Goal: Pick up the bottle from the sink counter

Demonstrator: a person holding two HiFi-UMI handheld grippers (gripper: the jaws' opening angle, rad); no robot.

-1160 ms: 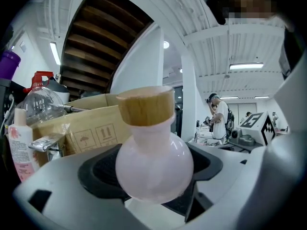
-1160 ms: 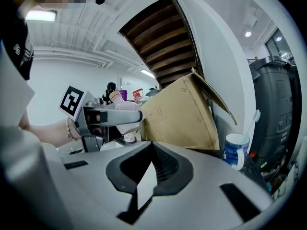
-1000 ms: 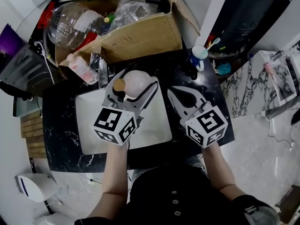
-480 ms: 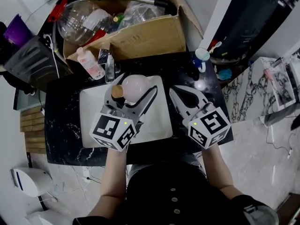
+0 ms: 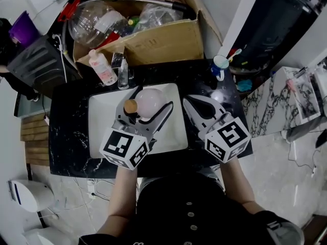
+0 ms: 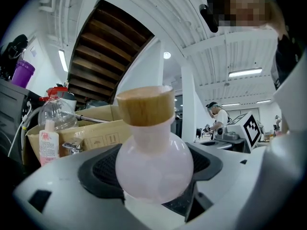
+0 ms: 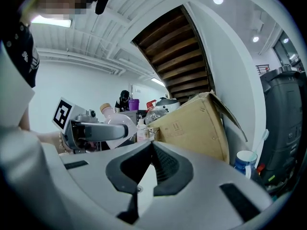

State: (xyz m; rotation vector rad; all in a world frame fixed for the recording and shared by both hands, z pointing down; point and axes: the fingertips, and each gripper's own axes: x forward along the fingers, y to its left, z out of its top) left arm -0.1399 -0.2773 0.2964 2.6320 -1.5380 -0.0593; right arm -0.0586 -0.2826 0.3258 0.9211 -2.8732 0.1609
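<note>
A round pale-pink wooden-capped bottle [image 6: 154, 163] is clamped by the left gripper [image 5: 152, 105] over the white sink basin [image 5: 102, 108]. The right gripper [image 5: 189, 101] is closed, empty, at the basin's right rim.

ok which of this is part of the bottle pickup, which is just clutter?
In play: left gripper, shut on the pink bottle; sink counter.
Clutter: cardboard box, clear jug, pump bottle, blue cup, right gripper, shut and empty.

The round, pale-pink bottle [image 5: 149, 101] with a tan wooden cap is hanging tilted over the sink [image 5: 99, 122], clamped in the left gripper [image 5: 152, 98].
</note>
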